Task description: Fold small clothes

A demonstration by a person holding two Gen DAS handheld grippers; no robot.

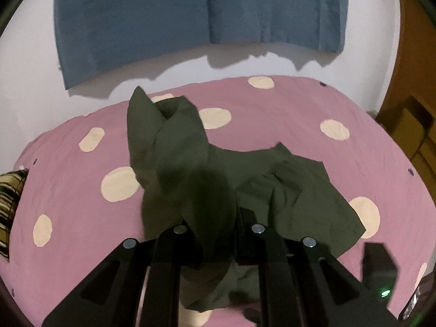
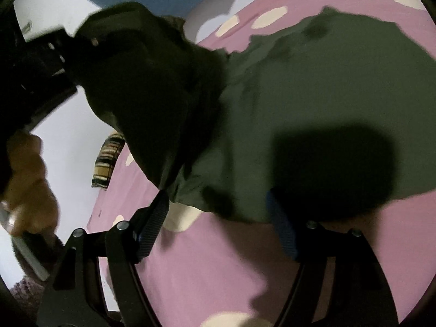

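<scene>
A dark green garment (image 1: 286,190) lies partly on a pink bed sheet with cream dots (image 1: 81,204). My left gripper (image 1: 215,242) is shut on a bunch of the garment and holds one part lifted, so it hangs in a tall fold (image 1: 169,147). In the right wrist view the garment (image 2: 313,81) spreads flat on the sheet (image 2: 218,259), with the lifted part (image 2: 141,81) at upper left held by the left gripper (image 2: 54,51). My right gripper (image 2: 218,212) is open, its fingers either side of the garment's near edge, just above the sheet.
A blue cloth (image 1: 190,13) hangs on the white wall behind the bed. A striped yellow and black item (image 1: 11,199) lies at the bed's left edge, also in the right wrist view (image 2: 107,160). Brown wooden furniture (image 1: 414,109) stands at right.
</scene>
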